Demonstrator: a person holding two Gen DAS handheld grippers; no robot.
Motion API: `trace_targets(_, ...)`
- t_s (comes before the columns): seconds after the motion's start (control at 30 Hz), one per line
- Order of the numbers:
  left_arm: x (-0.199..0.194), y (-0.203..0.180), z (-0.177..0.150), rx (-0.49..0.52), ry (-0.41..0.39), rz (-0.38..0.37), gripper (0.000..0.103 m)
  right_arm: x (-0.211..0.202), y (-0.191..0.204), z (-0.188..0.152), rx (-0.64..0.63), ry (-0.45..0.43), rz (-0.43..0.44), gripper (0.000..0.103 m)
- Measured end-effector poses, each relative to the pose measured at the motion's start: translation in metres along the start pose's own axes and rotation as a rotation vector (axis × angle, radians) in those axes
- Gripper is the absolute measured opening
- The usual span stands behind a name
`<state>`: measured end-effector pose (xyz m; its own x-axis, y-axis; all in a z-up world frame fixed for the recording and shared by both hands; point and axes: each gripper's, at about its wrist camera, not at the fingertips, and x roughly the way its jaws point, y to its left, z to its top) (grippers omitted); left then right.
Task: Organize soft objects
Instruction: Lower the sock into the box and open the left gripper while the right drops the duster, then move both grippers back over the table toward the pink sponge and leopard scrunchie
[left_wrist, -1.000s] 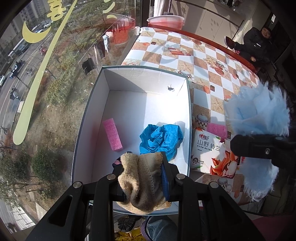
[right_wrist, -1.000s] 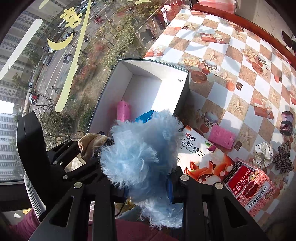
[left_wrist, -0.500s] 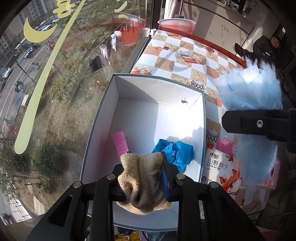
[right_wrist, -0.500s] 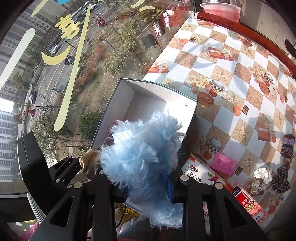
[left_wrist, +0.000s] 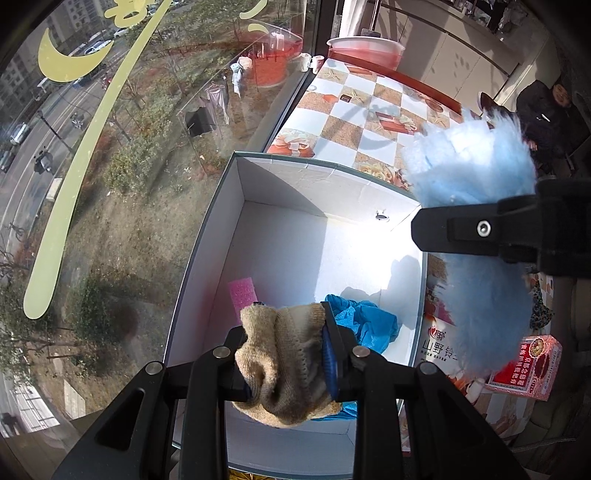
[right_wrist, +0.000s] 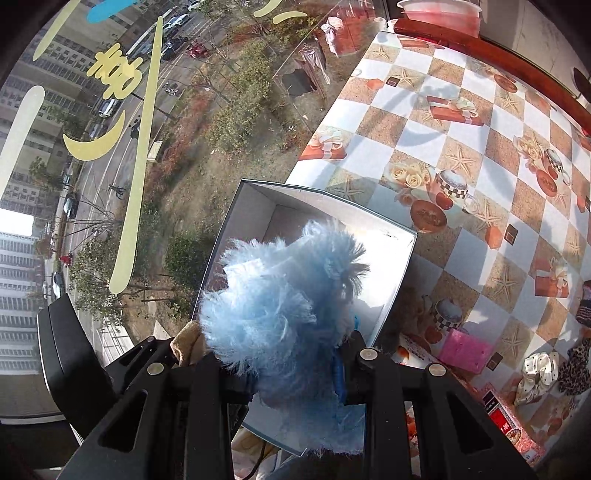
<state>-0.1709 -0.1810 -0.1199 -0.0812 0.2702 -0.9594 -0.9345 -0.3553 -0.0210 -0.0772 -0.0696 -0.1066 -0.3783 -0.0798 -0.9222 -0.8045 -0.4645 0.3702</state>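
White box (left_wrist: 288, 236), open-topped, at the table's window-side edge, near the near corner; collection point for the soft goods. Contents so far: pink sponge (left_wrist: 242, 295) flat on the floor by the window-side wall, crumpled blue cloth (left_wrist: 364, 321) toward the wall facing the table's middle; far half bare, so room to spare. Left gripper (left_wrist: 288, 354): fingers closed on a beige knitted sock (left_wrist: 286, 360), bunched between the pads, pointed steeply down over the box's near end, directly above the blue cloth and sponge; held high enough to clear the rim, probably for a straight drop. Right gripper (right_wrist: 280, 365): fingers closed on a fluffy light-blue plush piece (right_wrist: 284, 317), fibres spilling out on all sides; hanging over the box's table-side wall, above the interior in the right wrist view. Both items pinched rather than cradled, sensible for limp goods with no firm edges. Beside the box on the table (right_wrist: 458, 147), not yet gathered: second pink sponge (right_wrist: 467, 349), white dotted scrunchie (right_wrist: 537, 369), leopard-print fabric item (right_wrist: 576, 369), all toward the near edge. Also there: printed snack packet (left_wrist: 439, 350) against the box wall and red carton (left_wrist: 524, 365), neither soft, likely not for the box. Stage, by judgement: two deposits imminent, several pieces outstanding.
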Motion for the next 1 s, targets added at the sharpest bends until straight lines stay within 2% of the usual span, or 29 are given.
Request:
trace_targets(0.3, 0.001, -0.001, -0.001, 0.0, 0.003, -0.007, 0.033, 0.002, 0.001, 0.006, 0.001, -0.005, 0.002, 0.03)
trace_targets(0.37, -0.002, -0.001, -0.002, 0.002, -0.01, -0.005, 0.047, 0.002, 0.002, 0.008, -0.002, -0.006, 0.011, 0.031)
trace_targets(0.4, -0.003, -0.001, -0.002, 0.002, -0.017, -0.005, 0.052, 0.002, 0.003, 0.009, -0.003, -0.007, 0.013, 0.036)
trace_targets(0.43, -0.005, -0.002, -0.002, 0.002, -0.022, -0.003, 0.065, 0.002, 0.003, 0.01, -0.003, -0.01, 0.012, 0.04)
trace_targets(0.47, -0.006, -0.002, -0.002, 0.001, -0.029, 0.0, 0.074, 0.001, 0.003, 0.01, -0.003, -0.015, 0.014, 0.049)
trace_targets(0.53, -0.009, -0.002, -0.002, 0.001, -0.04, 0.009, 0.081, -0.002, 0.005, 0.011, -0.01, -0.022, 0.013, 0.051)
trace_targets(0.57, -0.01, -0.002, -0.002, 0.002, -0.046, 0.011, 0.081, -0.003, 0.006, 0.012, -0.014, -0.023, 0.006, 0.051)
trace_targets(0.6, -0.011, -0.001, -0.003, 0.0, -0.055, 0.011, 0.081, -0.004, 0.006, 0.012, -0.016, -0.025, -0.001, 0.059)
trace_targets(0.63, -0.013, 0.0, -0.003, -0.009, -0.069, 0.002, 0.086, -0.005, 0.006, 0.012, -0.015, -0.029, -0.008, 0.067)
trace_targets(0.67, -0.014, 0.001, -0.003, -0.017, -0.08, 0.0, 0.095, -0.007, 0.005, 0.012, -0.013, -0.035, -0.019, 0.08)
trace_targets(0.7, -0.016, 0.003, -0.003, -0.025, -0.089, 0.0, 0.099, -0.008, 0.004, 0.012, -0.009, -0.038, -0.023, 0.089)
trace_targets(0.73, -0.017, 0.004, -0.002, -0.034, -0.096, -0.002, 0.103, -0.009, 0.003, 0.012, -0.004, -0.038, -0.022, 0.09)
trace_targets(0.87, -0.016, 0.007, -0.001, -0.047, -0.087, -0.016, 0.103, -0.01, -0.001, 0.011, 0.013, -0.02, -0.028, 0.091)
trace_targets(0.93, -0.017, 0.007, -0.003, -0.044, -0.088, -0.012, 0.103, -0.011, -0.002, 0.01, 0.016, -0.014, -0.029, 0.103)
trace_targets(1.0, -0.018, 0.006, -0.004, -0.042, -0.091, -0.011, 0.103, -0.013, -0.003, 0.008, 0.019, -0.012, -0.042, 0.103)
